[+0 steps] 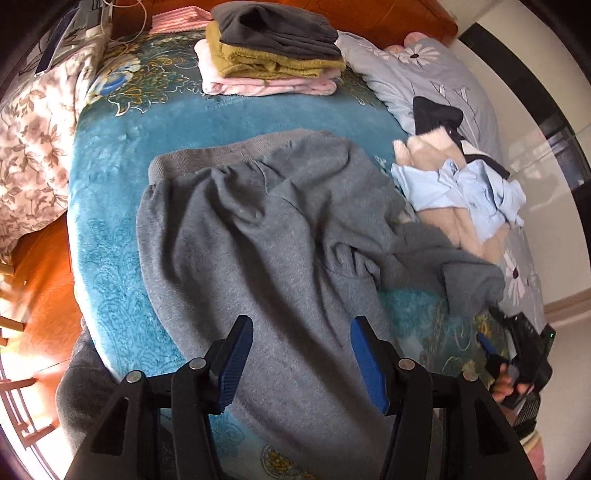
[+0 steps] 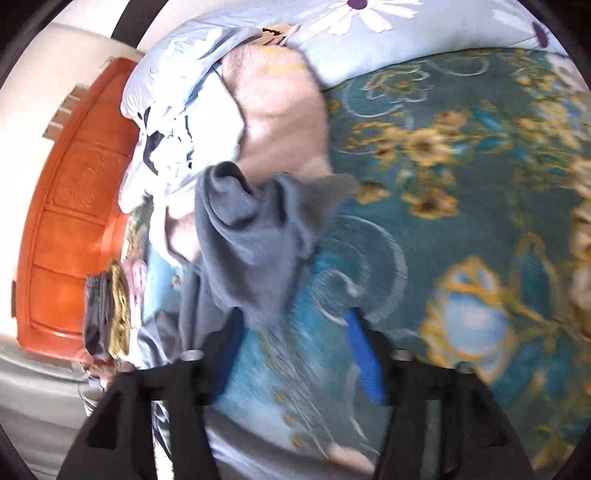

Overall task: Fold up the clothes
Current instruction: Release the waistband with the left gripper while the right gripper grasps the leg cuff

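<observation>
left gripper (image 1: 301, 354): nearest thing in the left wrist view. Jaws stand apart with nothing pinched; the cloth lies below them, not pressed by the pads.
right gripper (image 2: 295, 354): jaws apart too, nothing between them. Blurred view; a gray corner of cloth just ahead of the fingers, not held.
grey sweatshirt (image 1: 258, 236): spread on the teal blanket (image 1: 107, 206), right under the left gripper, near hem running toward the bed edge. Ribbed band (image 1: 207, 157) at the far end, lying flat.
sleeve (image 1: 469, 284): flops out to the right, crumpled, end near the right gripper.
handling: judged soft fleece, limp, medium weight. It will sag and drag, not slip, and holds no shape. Not fragile.
where to grip: ribbed band corners or shoulder seams, thicker and easy to pinch. Sleeve cuff for tucking it inward first. Avoid mid-panel, it only bunches.
risk: a pinch may catch the plush blanket along with the cloth.
unfolded pile (image 1: 461, 192): further right, light blue shirt, cream fleece and a dark piece on the grey floral quilt (image 1: 424, 74).
folded stack (image 1: 269, 55): far end of the bed, dark grey on mustard on pink, near the wooden headboard (image 1: 369, 14).
</observation>
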